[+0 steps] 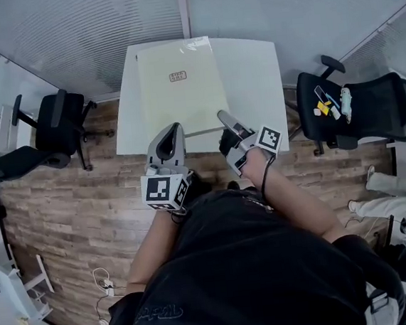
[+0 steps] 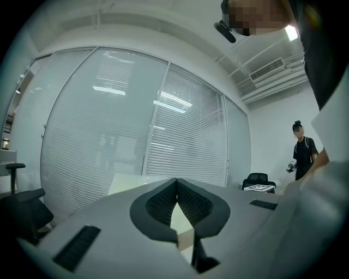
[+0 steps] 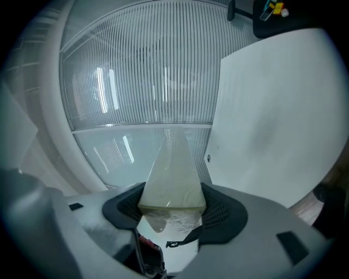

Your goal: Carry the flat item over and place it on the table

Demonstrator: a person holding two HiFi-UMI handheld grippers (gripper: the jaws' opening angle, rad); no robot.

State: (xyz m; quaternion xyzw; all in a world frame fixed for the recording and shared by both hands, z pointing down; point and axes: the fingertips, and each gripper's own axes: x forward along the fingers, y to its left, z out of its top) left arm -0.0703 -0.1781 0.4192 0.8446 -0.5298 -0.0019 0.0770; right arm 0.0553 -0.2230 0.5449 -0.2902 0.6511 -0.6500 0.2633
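Clamped tip to tip along its near edge by the jaws of the left gripper (image 2: 176,182), and pinched at its near right corner between the wider-set jaws of the right gripper (image 3: 172,192), pads pressed to either side: a pale yellow flat item (image 1: 181,82). Held out level ahead of the person in the upper centre of the head view, over the white table (image 1: 255,74), far end toward the slatted glass wall (image 1: 104,25). Flanked by one black office chair (image 1: 56,126) at far left of frame and a second chair (image 1: 369,110) at far right, both on wood-plank floor (image 1: 72,213).
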